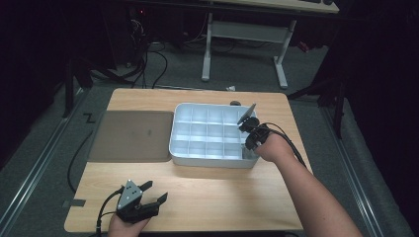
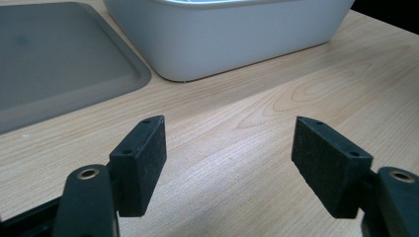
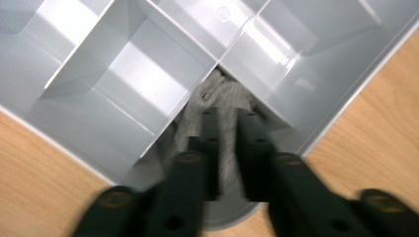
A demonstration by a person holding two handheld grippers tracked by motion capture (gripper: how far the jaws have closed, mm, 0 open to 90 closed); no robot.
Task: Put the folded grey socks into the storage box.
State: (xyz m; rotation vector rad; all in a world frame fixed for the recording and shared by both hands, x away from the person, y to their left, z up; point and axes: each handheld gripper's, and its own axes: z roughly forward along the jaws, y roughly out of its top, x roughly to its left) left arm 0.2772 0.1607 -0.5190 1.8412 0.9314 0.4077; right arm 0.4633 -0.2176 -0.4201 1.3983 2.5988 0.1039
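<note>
Grey cloth (image 3: pixel 217 106), a small crumpled piece, sits in the corner compartment of the white divided tray (image 1: pixel 180 148), at the tray's near right corner as seen from the high view, and it is pinched there between the jaws of the right hand-held gripper. Going from the left: the left hand-held gripper (image 1: pixel 150 193) rests at the near left of the wooden surface (image 1: pixel 217 192), well apart from the cloth, its jaws spread wide with nothing between them; its own view looks across bare wood toward the tray's outer wall (image 2: pixel 232 44). Beyond it lies a flat grey mat (image 1: pixel 131 136), just beside the tray's left side. The tray stands in the middle of the surface, split into rows of small compartments. At its right, the right hand-held gripper (image 3: pixel 227 143) reaches down into the corner compartment, jaws drawn close together on the cloth, which runs up from between the pads toward the meeting of two dividers. The person's right forearm (image 1: pixel 311 195) comes in from the lower right.
</note>
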